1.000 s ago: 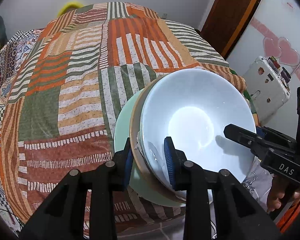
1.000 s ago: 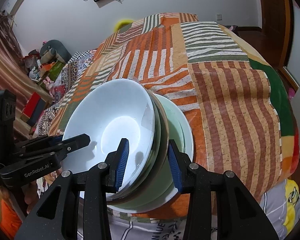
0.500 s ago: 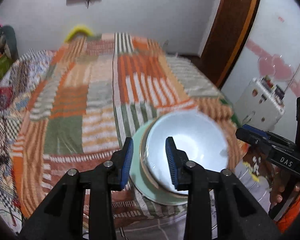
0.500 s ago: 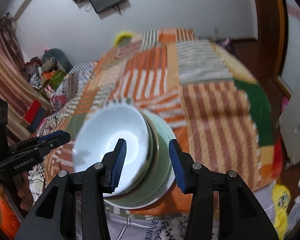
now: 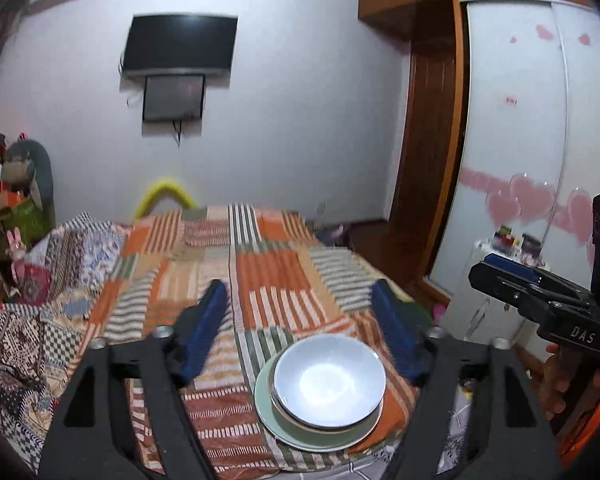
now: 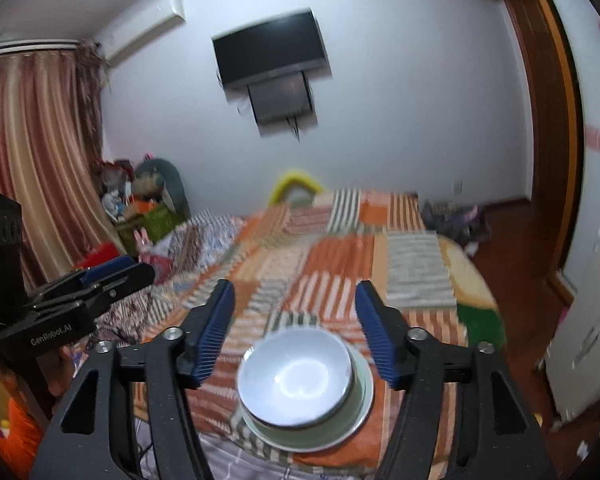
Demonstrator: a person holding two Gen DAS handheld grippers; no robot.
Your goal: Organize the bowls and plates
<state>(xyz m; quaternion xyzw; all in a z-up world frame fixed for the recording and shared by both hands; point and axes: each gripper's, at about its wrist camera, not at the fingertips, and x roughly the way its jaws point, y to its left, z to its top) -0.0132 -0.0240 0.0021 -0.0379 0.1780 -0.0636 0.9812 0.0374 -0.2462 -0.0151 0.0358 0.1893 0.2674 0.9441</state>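
A bedroom: on the striped bedspread (image 5: 268, 280) at 6 o'clock sits the white bowl (image 5: 329, 380), stacked on a green plate (image 5: 268, 408). Both the left gripper (image 5: 300, 328) and right gripper (image 6: 296, 328) have just been opening, wide, empty. Stacking looks finished; next, find any remaining dish.

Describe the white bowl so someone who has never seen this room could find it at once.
Find the bed with the striped patchwork bedspread. At its near edge sits a stack of dishes; the white bowl is the top piece, nested above a pale green plate, and is the only white one.
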